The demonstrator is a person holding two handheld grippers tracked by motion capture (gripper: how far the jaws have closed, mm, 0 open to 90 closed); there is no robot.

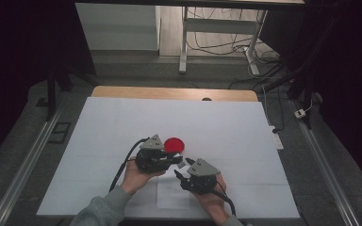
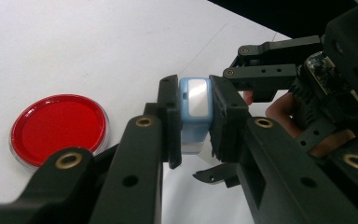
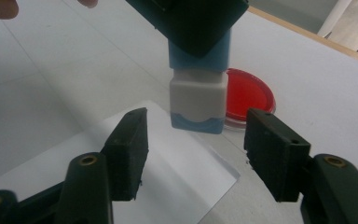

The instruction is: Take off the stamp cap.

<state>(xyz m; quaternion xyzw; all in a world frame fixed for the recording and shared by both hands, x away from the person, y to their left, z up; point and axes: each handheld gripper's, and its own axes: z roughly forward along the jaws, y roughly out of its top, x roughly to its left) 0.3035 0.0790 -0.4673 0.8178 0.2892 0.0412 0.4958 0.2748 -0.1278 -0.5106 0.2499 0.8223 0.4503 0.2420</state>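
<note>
The left gripper (image 2: pixel 195 126) is clamped on a small blue-and-white stamp (image 2: pixel 194 109), held above the table (image 1: pixel 99 141) near its middle. The right gripper (image 3: pixel 196 154) stands just right of it, jaws apart and not touching the stamp, which lies beyond their tips. A red dish (image 1: pixel 174 144) rests on the table just beyond the left gripper, close behind the stamp. A white paper sheet (image 3: pixel 177 177) lies flat under the right gripper. Nothing stands between the right gripper and the stamp.
</note>
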